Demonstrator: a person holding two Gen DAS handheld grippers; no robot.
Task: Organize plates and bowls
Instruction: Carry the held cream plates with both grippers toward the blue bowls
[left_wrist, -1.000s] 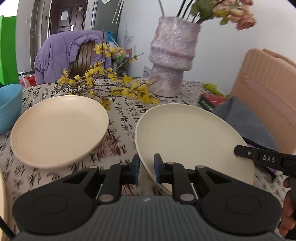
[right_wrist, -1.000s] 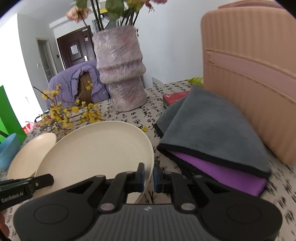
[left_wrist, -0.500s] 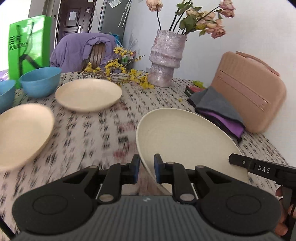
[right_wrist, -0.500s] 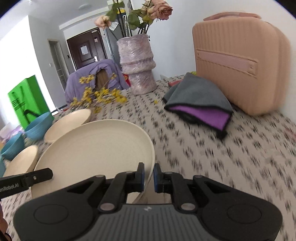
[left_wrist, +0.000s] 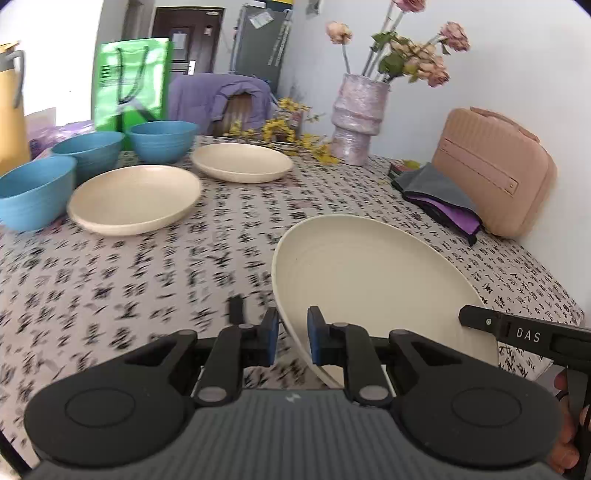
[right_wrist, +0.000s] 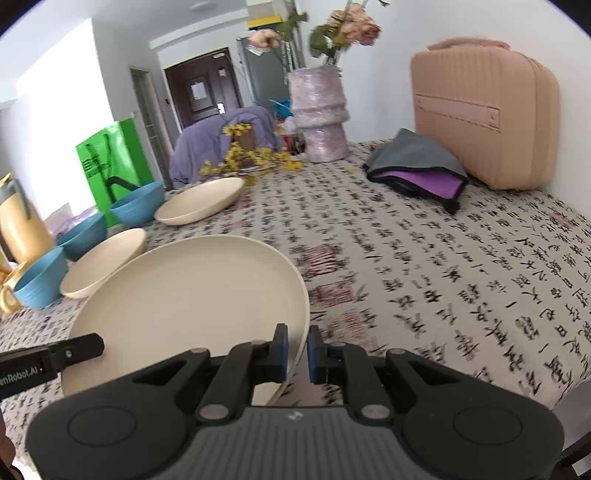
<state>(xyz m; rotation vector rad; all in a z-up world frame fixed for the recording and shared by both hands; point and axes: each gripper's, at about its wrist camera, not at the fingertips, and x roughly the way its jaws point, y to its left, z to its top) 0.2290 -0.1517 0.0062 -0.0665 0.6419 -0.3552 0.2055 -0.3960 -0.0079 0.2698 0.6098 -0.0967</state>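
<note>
Both grippers carry 1 cream plate (left_wrist: 369, 291) above the patterned tablecloth (left_wrist: 129, 295): the left gripper (left_wrist: 291, 334) is clamped on its left rim, the right gripper (right_wrist: 297, 349) pinches the opposite edge. It's airborne, tilted, near the table's front. 2 more plates (left_wrist: 135, 197) and 3 blue bowls (left_wrist: 33, 194) wait at far left. The risk: 2 thin-edge pinches on a smooth rim. If the hands drift apart or twist unevenly, the plate could slip and drop.

Left gripper (left_wrist: 291, 334) and right gripper (right_wrist: 297, 349) are both nearly closed, each pinching a rim between its fingers.
</note>
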